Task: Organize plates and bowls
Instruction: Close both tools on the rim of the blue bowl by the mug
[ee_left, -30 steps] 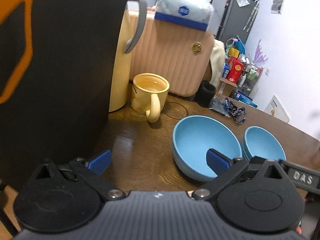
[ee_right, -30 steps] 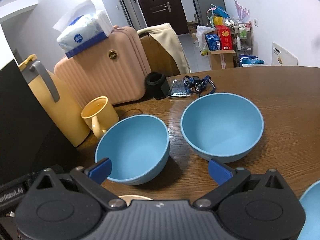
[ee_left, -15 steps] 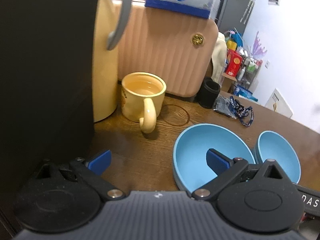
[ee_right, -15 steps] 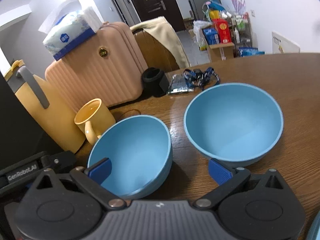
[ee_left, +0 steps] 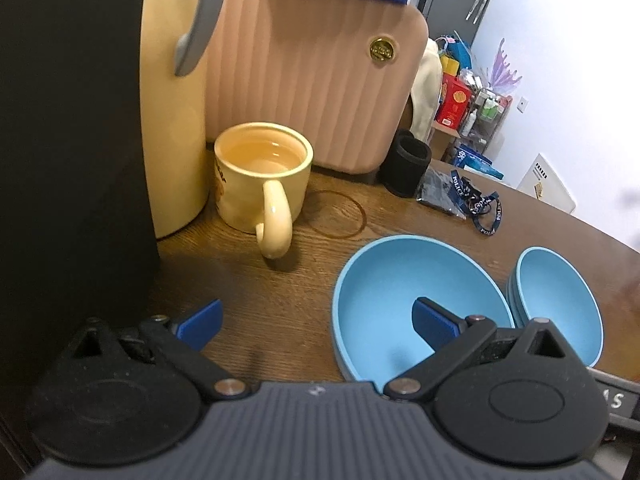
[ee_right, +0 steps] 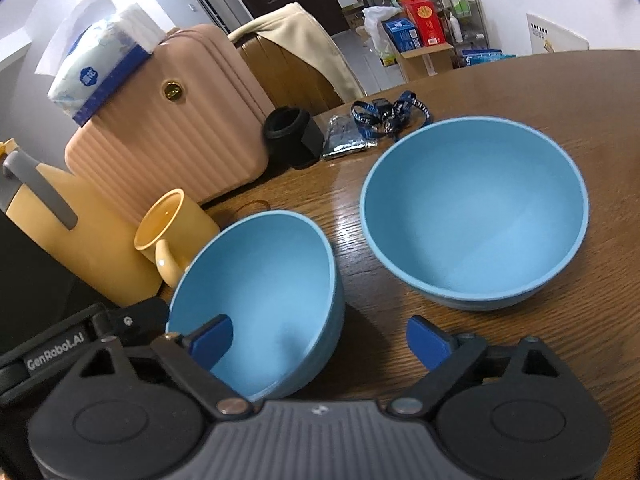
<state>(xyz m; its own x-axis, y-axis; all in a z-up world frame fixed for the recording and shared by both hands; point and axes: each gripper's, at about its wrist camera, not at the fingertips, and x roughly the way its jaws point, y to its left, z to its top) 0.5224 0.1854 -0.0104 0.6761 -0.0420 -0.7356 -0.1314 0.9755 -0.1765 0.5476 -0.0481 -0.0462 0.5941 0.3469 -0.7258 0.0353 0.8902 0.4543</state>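
Right gripper [ee_right: 318, 342] has its jaws apart, just been closing in a bit, straddling the near rim of the small blue bowl [ee_right: 260, 292] without pinching it. Left gripper [ee_left: 316, 322] is spread wide, its right finger over that bowl's rim. The bigger blue bowl [ee_right: 476, 216] sits just beside it on the wooden table [ee_right: 560, 92], open wood beyond. A yellow mug [ee_left: 260, 178] crowds the left, thermos cut off.
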